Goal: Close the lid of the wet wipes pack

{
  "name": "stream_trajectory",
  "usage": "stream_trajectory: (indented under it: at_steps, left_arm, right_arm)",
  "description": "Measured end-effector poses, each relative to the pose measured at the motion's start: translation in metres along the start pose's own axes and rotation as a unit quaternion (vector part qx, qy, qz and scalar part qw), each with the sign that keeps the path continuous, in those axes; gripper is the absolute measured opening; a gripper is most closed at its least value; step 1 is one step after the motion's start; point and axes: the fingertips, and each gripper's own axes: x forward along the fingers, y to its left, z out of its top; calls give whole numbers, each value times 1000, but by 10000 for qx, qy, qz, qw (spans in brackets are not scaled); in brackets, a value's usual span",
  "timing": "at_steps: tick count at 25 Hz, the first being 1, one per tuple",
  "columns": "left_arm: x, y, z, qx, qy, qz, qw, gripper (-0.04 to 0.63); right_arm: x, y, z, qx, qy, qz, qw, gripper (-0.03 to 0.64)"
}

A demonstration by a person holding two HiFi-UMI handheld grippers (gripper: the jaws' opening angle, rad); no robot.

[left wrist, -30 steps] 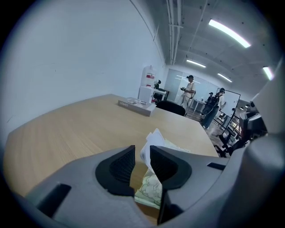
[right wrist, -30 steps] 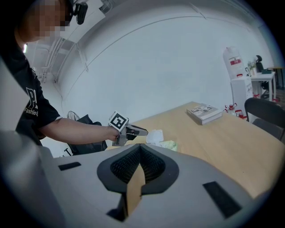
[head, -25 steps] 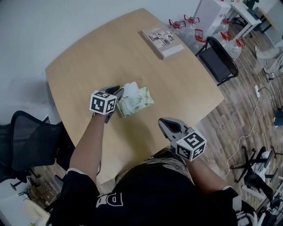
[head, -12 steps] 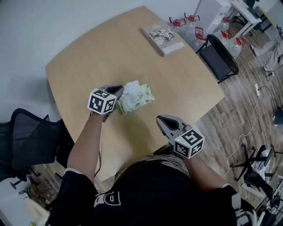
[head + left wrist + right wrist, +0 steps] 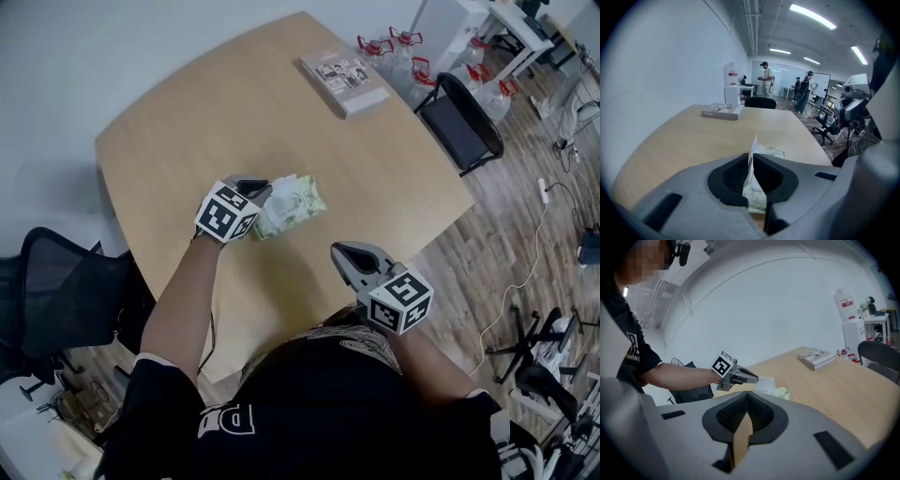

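The green wet wipes pack lies near the middle of the wooden table. Its white lid stands up at the pack's left end. My left gripper is at that end and shut on the lid. In the left gripper view the thin lid is pinched edge-on between the dark pads, with the pack behind it. My right gripper hovers shut and empty near the table's front edge, well right of the pack. The right gripper view shows the left gripper over the lid and pack.
A book lies at the table's far right corner. A black chair and several water jugs stand beyond that corner. Another black chair is at the left, with cables on the floor to the right.
My left gripper has shifted a little right over the pack's end and rolled, and the lid leans more toward the pack. The right gripper has barely moved.
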Motion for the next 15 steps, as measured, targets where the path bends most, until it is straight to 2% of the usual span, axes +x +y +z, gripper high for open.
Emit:
stream_trajectory:
  at_steps: [6, 15]
  left_arm:
    - [5, -18, 8, 553, 174, -163, 9982, 44]
    - [11, -44, 4, 709, 219, -337, 9967, 44]
  right_arm:
    - [-1, -2, 1, 14, -20, -32, 10000, 5]
    - [-8, -2, -6, 18, 18, -52, 10000, 6]
